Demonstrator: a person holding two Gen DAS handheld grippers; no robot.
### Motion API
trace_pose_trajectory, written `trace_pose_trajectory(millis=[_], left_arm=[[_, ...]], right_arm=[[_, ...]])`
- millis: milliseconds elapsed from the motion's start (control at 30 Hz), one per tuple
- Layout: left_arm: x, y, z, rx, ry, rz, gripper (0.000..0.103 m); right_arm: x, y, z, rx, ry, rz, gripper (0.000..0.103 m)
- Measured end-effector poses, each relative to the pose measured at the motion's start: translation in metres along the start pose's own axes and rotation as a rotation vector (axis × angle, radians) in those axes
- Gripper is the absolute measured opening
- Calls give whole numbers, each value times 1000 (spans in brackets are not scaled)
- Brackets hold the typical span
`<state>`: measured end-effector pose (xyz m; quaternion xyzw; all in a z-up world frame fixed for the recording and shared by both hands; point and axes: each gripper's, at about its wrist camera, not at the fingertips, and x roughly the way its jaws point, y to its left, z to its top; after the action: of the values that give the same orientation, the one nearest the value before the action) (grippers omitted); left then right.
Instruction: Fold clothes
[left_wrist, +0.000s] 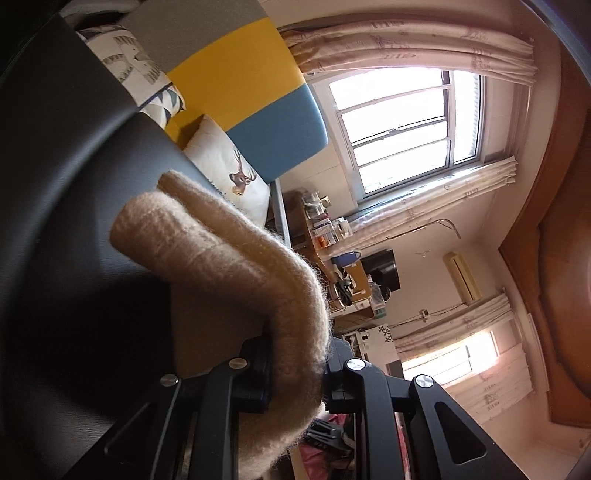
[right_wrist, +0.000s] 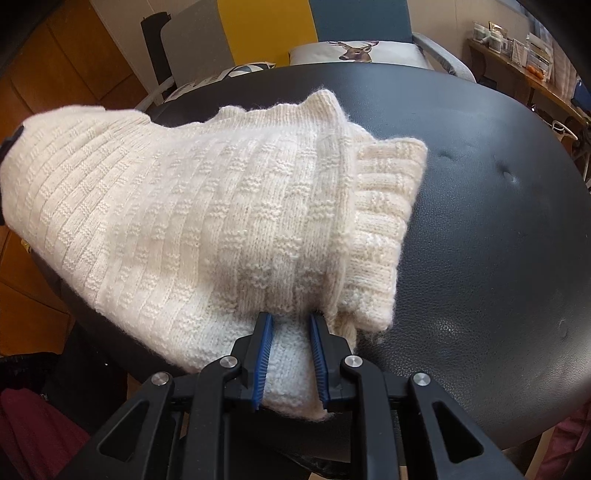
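A cream knitted sweater (right_wrist: 207, 206) lies bunched on a round black leather table (right_wrist: 480, 229), one ribbed cuff (right_wrist: 384, 221) sticking out to the right. My right gripper (right_wrist: 290, 350) is shut on a fold of the sweater's near edge, knit filling the gap between its blue pads (right_wrist: 263, 365). In the left wrist view the camera is rolled sideways. My left gripper (left_wrist: 295, 369) is shut on a thick fold of the same sweater (left_wrist: 229, 266), held beside the black table (left_wrist: 74, 184). The fingertips are buried in the knit.
Behind the table stands a sofa with grey, yellow and blue panels (right_wrist: 266, 29) and a deer-print cushion (right_wrist: 354, 50). A cluttered wooden shelf (right_wrist: 517, 55) is at the right. Wooden cabinets (right_wrist: 44, 92) are at the left. A window (left_wrist: 402, 125) with curtains shows in the left wrist view.
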<state>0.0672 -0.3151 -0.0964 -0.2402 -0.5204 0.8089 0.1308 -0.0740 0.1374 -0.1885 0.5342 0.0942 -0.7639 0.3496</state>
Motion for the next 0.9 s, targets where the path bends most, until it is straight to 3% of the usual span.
trace_pose_trajectory(millis=[267,500,900], left_arm=[[44,-53,-9,64,85,-19,19],[101,-94,-29,176,224,8,19],[213,-90,-88,188,427,245,19]], right_arm=[[-2,-7,-6,17,-21,45,21],[-6,-10,-7,52,-47,94,22],[-11,-14,-15,88,-73,134,22]])
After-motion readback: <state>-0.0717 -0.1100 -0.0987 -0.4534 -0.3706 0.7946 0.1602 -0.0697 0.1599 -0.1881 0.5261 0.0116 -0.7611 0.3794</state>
